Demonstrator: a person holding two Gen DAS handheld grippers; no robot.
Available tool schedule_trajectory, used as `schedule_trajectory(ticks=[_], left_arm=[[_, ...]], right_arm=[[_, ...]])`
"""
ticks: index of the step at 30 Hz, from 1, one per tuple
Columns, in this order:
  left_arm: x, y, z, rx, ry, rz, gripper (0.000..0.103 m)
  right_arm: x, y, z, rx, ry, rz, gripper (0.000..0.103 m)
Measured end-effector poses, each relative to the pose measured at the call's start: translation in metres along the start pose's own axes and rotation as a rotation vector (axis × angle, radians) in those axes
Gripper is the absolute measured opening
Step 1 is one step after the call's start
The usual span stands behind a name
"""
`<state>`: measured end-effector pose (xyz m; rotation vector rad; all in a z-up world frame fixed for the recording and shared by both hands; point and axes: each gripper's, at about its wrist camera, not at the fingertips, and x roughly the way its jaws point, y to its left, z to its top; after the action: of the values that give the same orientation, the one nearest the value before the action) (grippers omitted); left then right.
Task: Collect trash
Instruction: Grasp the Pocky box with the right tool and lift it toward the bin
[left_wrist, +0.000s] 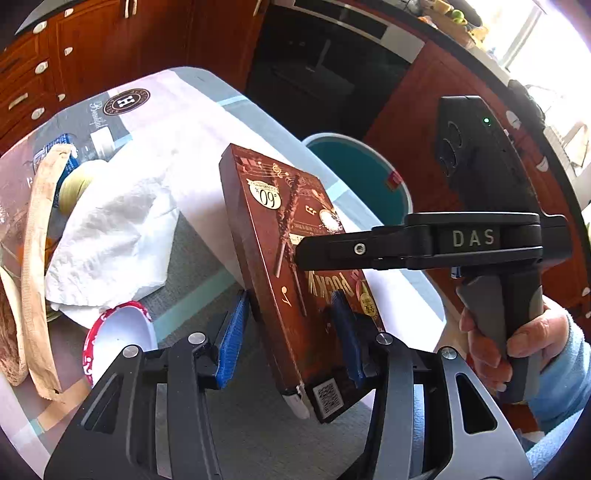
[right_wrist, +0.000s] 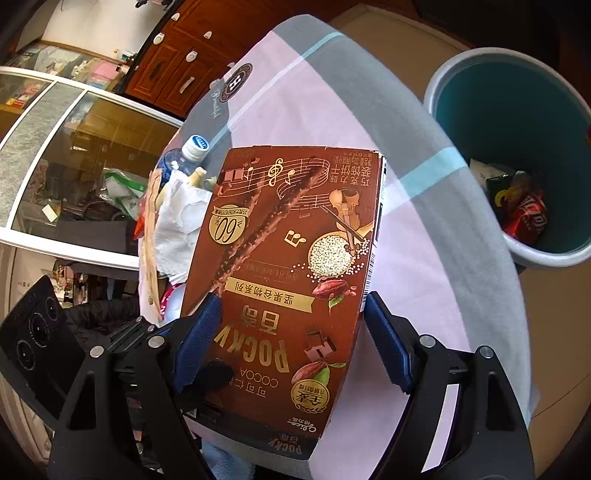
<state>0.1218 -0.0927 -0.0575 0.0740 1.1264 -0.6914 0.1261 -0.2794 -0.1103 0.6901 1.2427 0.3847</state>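
Tabletop (left_wrist: 207, 236): Pocky box (left_wrist: 291, 258) between gripper (left_wrist: 291, 332) pads.

box (right_wrist: 280, 266) — brown, gold music notes | bin (right_wrist: 491, 107) — teal inside, grey rim | tablecloth (right_wrist: 332, 92) — grey-white checks

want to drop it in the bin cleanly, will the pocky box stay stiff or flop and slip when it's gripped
Probably stiff: the pocky box keeps flat faces and straight edges between the pads. Likely light, since it hangs by its lower end without sagging. Its glossy print could slip, and an open flap at the end suggests it is empty, so a hard squeeze may crush it.
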Motion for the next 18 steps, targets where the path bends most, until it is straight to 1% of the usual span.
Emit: schedule_trajectory(ticks=[2, 4, 5, 7, 8, 9, 10, 11, 13, 16, 18], left_arm=[[0.005, 0.003, -0.005, -0.014, 0.031, -0.043, 0.047], [0.001, 0.000, -0.009, -0.009, 0.015, -0.031, 0.047], [-0.001, 0.002, -0.012, -0.012, 0.002, -0.032, 0.043], [-0.007, 0.005, -0.013, -0.038, -0.017, -0.056, 0.040], [-0.011, 0.005, -0.012, -0.046, -0.023, -0.058, 0.033], [-0.014, 0.006, -0.012, -0.043, -0.036, -0.014, 0.032], [-0.017, 0.007, -0.011, -0.042, -0.039, 0.011, 0.027], [-0.020, 0.008, -0.010, -0.056, -0.033, -0.006, 0.025], [-0.024, 0.007, -0.007, -0.051, -0.032, 0.021, 0.023], [-0.027, -0.005, -0.004, -0.013, -0.042, 0.071, 0.023], [-0.027, -0.011, -0.003, 0.002, -0.040, 0.062, 0.023]], right_arm=[[-0.001, 0.013, -0.002, -0.030, 0.003, 0.039, 0.076], [-0.002, 0.026, -0.003, -0.077, -0.010, 0.012, 0.076], [-0.002, 0.029, -0.002, -0.088, -0.016, 0.011, 0.077], [0.000, 0.026, -0.001, -0.061, -0.006, 0.034, 0.077], [0.000, 0.025, 0.000, -0.051, -0.002, 0.048, 0.077], [-0.002, 0.025, 0.000, -0.051, -0.011, 0.038, 0.077], [-0.004, 0.026, 0.000, -0.060, -0.017, 0.031, 0.077], [-0.005, 0.027, 0.000, -0.061, -0.017, 0.032, 0.078], [-0.010, 0.030, -0.001, -0.062, -0.028, 0.022, 0.078], [-0.022, 0.041, -0.002, -0.090, -0.056, -0.007, 0.078], [-0.036, 0.046, -0.001, -0.101, -0.093, 0.003, 0.078]])
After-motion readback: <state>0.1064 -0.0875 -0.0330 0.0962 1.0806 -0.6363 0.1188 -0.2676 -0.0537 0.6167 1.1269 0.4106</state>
